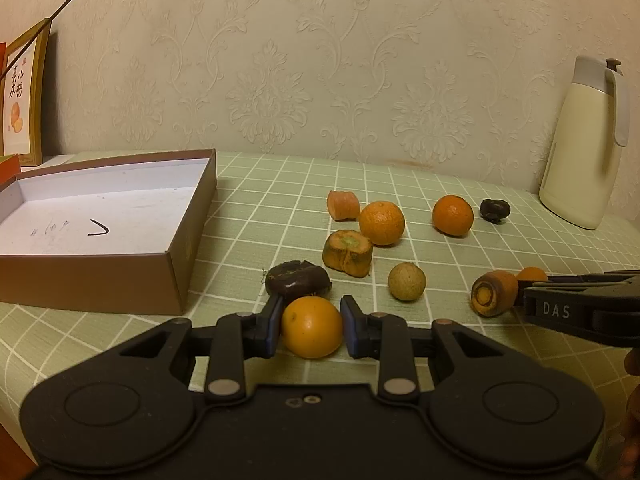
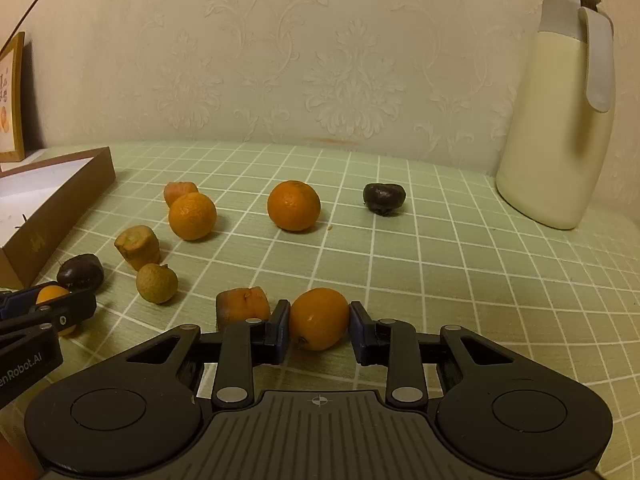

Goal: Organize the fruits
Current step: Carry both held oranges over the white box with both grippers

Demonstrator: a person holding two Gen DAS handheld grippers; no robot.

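Nothing sits in the open box (image 1: pixel 100 216) yet. The left gripper (image 1: pixel 311 326) pinches one small orange (image 1: pixel 312 327), the right gripper (image 2: pixel 319 322) another orange (image 2: pixel 319 319); the remaining fruit lies scattered beyond both sets of fingers.

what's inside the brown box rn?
No fruit showing in the brown box: the left wrist view shows a bare white floor with a few pen marks. Its near wall hides the front strip of the floor; the left end runs out of frame.
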